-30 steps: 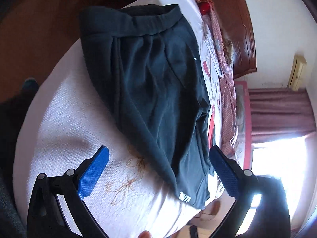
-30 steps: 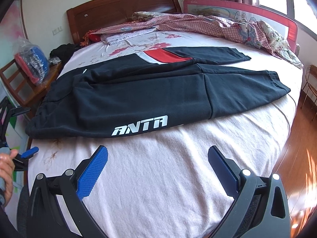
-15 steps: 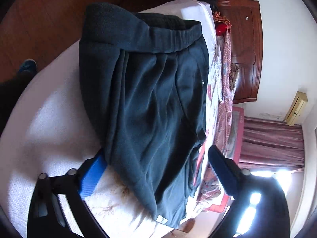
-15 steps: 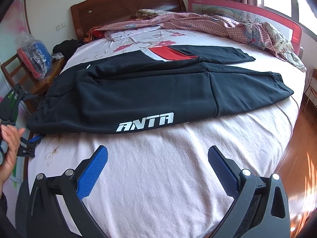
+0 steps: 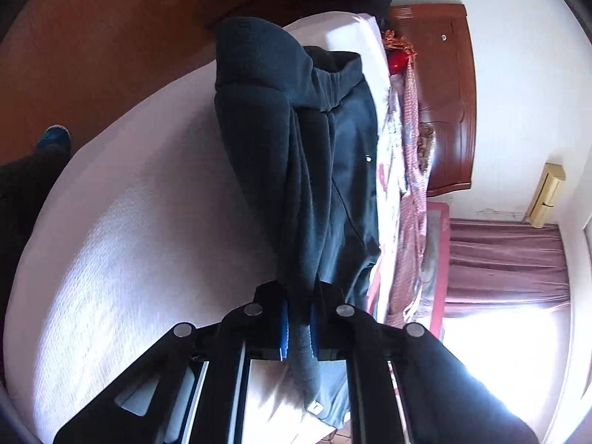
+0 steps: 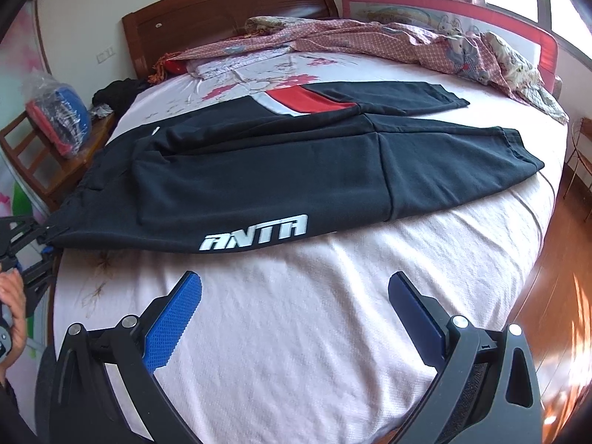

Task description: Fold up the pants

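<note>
Black pants [image 6: 281, 174] with a white ANTA logo lie flat across the white bed [image 6: 303, 333], waistband at the left, both legs stretched to the right. My left gripper [image 5: 298, 314] is shut on the near waist corner of the pants [image 5: 307, 192]; it also shows at the left edge of the right wrist view [image 6: 44, 240]. My right gripper [image 6: 296, 296] is open and empty, hovering over the bedspread in front of the pants' middle, apart from the fabric.
A pink checked blanket [image 6: 388, 40] lies bunched at the far side by a red bed rail [image 6: 462, 11]. A wooden headboard [image 6: 229, 11] is behind. A wooden chair with bagged items [image 6: 55, 129] stands left. Wooden floor [image 6: 555, 296] is right.
My left gripper moved in onto the waist corner of the pants and closed on the fabric. My right gripper stayed open and drifted slightly closer to the pants.
</note>
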`<state>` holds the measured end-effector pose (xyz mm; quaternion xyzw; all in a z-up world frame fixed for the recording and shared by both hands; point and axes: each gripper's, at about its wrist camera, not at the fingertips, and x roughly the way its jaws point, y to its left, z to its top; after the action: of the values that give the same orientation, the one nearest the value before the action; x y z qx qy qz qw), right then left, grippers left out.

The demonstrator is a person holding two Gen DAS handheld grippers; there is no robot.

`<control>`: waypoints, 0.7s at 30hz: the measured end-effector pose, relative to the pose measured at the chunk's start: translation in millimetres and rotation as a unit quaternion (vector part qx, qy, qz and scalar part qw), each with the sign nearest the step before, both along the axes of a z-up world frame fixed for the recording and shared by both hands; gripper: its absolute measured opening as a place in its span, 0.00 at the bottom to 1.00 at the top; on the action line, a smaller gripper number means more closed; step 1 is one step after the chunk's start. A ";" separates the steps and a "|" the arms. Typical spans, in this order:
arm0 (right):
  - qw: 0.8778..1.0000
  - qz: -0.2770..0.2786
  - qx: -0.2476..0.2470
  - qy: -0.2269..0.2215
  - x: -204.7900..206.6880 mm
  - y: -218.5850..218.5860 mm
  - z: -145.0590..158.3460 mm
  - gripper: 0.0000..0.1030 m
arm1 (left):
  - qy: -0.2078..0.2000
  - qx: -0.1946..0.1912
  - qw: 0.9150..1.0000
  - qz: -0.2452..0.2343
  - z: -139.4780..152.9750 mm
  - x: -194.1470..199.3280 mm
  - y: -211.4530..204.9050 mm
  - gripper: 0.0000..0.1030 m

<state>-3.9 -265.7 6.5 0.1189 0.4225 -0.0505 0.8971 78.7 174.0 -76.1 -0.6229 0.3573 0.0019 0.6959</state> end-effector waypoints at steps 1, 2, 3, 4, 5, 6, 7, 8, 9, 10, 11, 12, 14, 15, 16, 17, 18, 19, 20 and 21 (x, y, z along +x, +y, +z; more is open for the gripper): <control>1.000 -0.014 0.018 0.004 2.2 -15.3 -1.3 0.97 | -0.004 -0.001 1.000 0.000 3.0 -2.0 1.2 0.07; 0.999 -0.031 0.035 0.008 4.3 -32.6 -2.7 0.97 | -0.009 -0.001 1.000 -0.001 4.8 -4.7 1.5 0.07; 0.997 -0.047 0.053 0.014 7.0 -48.7 -4.9 0.97 | -0.016 -0.006 1.000 -0.001 6.3 -11.9 2.4 0.07; 0.995 -0.061 0.071 0.024 10.2 -64.6 -7.6 0.97 | -0.020 -0.012 1.000 0.000 6.8 -18.5 0.9 0.07; 0.992 -0.073 0.094 0.031 14.5 -83.1 -10.0 0.97 | -0.023 -0.014 1.000 -0.001 8.2 -20.2 -0.1 0.07; 0.988 -0.084 0.125 0.032 18.4 -100.5 -12.7 0.97 | -0.029 -0.013 0.999 -0.006 10.7 -21.8 -1.5 0.07; 0.983 -0.098 0.151 0.034 22.4 -115.1 -15.5 0.97 | -0.032 -0.007 0.999 -0.009 13.5 -23.0 -2.4 0.07; 0.977 -0.112 0.177 0.037 27.1 -130.9 -18.3 0.97 | -0.038 -0.007 0.999 -0.011 15.4 -23.6 -3.0 0.07; 0.970 -0.121 0.210 0.035 30.9 -144.1 -21.9 0.97 | -0.042 -0.008 0.999 -0.012 16.8 -23.8 -4.9 0.07; 0.960 -0.137 0.240 0.034 34.3 -157.0 -26.0 0.97 | -0.044 -0.006 0.999 -0.012 19.1 -24.2 -5.3 0.07; 0.952 -0.156 0.263 0.031 36.5 -169.0 -28.9 0.97 | -0.048 -0.003 0.999 -0.015 22.6 -24.5 -5.2 0.07; 0.941 -0.163 0.295 0.025 38.7 -177.6 -32.8 0.97 | -0.051 0.000 0.999 -0.017 24.8 -26.5 -6.9 0.07; 0.916 -0.186 0.354 0.026 42.2 -191.6 -44.1 0.97 | -0.054 0.005 0.998 -0.020 27.8 -29.6 -7.3 0.07; 0.903 -0.194 0.382 0.027 43.1 -195.9 -50.2 0.97 | -0.055 0.004 0.998 -0.020 27.9 -30.2 -6.4 0.07; 0.894 -0.196 0.402 0.029 43.9 -198.0 -55.2 0.97 | -0.054 0.003 0.998 -0.019 27.3 -27.3 -5.4 0.07; 0.886 -0.206 0.415 0.029 43.0 -200.2 -59.6 0.97 | -0.053 0.002 0.998 -0.019 27.5 -24.8 -5.8 0.07; 0.881 -0.204 0.426 0.021 42.8 -200.0 -61.4 0.97 | -0.053 -0.001 0.998 -0.018 26.7 -25.5 -4.6 0.08; 0.881 -0.195 0.432 0.013 44.5 -198.7 -61.9 0.97 | -0.053 -0.001 0.998 -0.018 26.2 -28.8 -6.3 0.08; 0.883 -0.195 0.427 0.009 45.2 -198.4 -61.8 0.97 | -0.053 0.000 0.998 -0.019 24.4 -33.8 -8.3 0.08; 0.881 -0.191 0.433 0.002 46.5 -197.1 -62.2 0.97 | -0.054 0.002 0.998 -0.021 25.2 -34.4 -8.2 0.08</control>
<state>42.6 -462.8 -55.6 0.5736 0.3729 -0.0329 0.7286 44.3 165.8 -50.8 -0.6129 0.3324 -0.0455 0.7154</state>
